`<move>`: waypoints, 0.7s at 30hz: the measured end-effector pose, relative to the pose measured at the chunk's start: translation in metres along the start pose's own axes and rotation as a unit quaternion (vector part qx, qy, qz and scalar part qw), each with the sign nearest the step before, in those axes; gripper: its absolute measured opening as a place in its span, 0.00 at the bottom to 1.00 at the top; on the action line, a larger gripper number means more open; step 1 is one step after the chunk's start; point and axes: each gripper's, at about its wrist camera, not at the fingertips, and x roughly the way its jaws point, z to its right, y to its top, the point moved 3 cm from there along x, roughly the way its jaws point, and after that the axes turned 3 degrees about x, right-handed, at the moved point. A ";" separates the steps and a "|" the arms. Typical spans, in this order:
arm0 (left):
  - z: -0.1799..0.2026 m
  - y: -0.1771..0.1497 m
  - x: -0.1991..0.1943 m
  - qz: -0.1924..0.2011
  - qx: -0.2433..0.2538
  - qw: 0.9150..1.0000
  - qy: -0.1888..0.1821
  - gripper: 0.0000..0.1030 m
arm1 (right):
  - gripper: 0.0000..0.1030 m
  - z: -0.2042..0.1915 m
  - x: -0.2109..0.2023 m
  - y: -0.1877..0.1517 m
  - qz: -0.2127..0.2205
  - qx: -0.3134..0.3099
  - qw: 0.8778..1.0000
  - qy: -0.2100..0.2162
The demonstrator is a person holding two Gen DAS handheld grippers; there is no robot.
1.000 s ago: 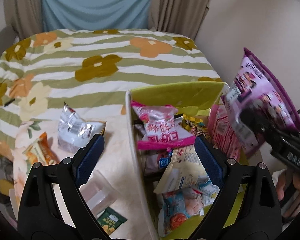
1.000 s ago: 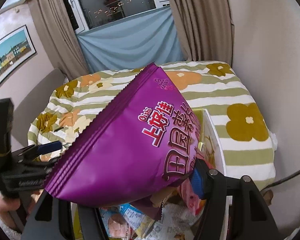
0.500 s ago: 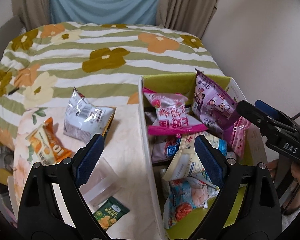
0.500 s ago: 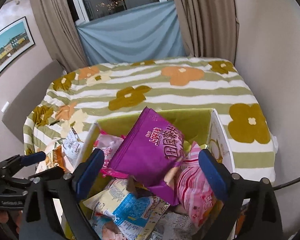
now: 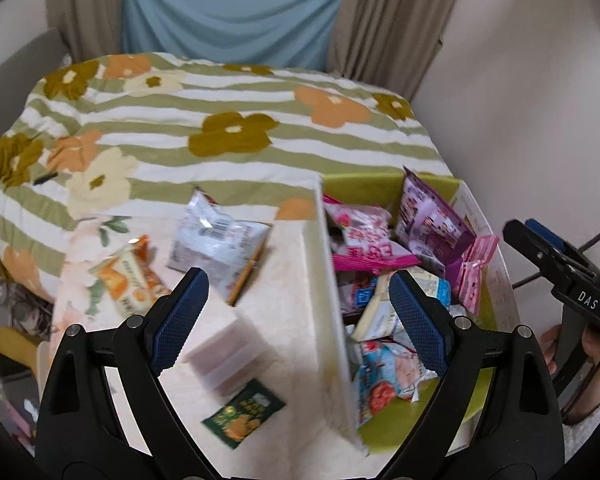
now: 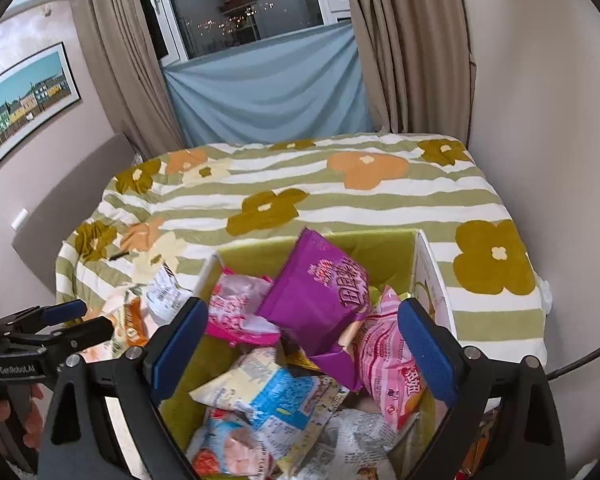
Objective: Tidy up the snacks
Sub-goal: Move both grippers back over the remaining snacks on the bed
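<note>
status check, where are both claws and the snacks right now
Left claw open, empty, over table. Right claw open, empty, above green box. Purple chip bag in box. Silver packet, orange packet, green packet on table.

- A pale marbled bench (image 5: 288,320) is sitting against a bed under a striped floral blanket (image 5: 228,120).
- Lying on the bench: a silver snack bag (image 5: 216,240), an orange packet (image 5: 128,280), a green packet (image 5: 244,416), a translucent plastic box (image 5: 228,356).
- The lime-lined snack box (image 5: 332,300) is standing at its right side.
</note>
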 end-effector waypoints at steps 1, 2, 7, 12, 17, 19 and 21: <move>-0.008 0.000 -0.007 0.005 -0.006 1.000 0.001 0.88 | 0.92 -0.003 -0.003 0.001 0.003 0.000 1.000 0.003; -0.018 0.000 -0.016 0.011 -0.012 1.000 0.004 0.88 | 0.92 -0.006 -0.006 0.002 0.005 0.000 1.000 0.006; -0.065 -0.005 -0.045 0.029 -0.028 0.999 0.011 0.88 | 0.92 -0.032 -0.021 0.000 0.002 -0.006 1.000 0.007; -0.108 -0.013 -0.062 0.026 -0.026 0.999 0.014 0.88 | 0.92 -0.078 -0.032 -0.011 0.003 -0.013 1.000 0.003; -0.148 -0.025 -0.069 0.009 -0.018 1.000 0.010 0.88 | 0.92 -0.126 -0.033 -0.028 0.005 -0.011 1.000 -0.005; -0.162 -0.028 -0.068 0.002 -0.019 1.000 0.004 0.88 | 0.92 -0.143 -0.031 -0.036 0.001 -0.010 1.000 -0.010; -0.178 -0.032 -0.066 -0.008 -0.020 1.000 -0.005 0.88 | 0.92 -0.162 -0.027 -0.044 -0.003 -0.006 1.000 -0.013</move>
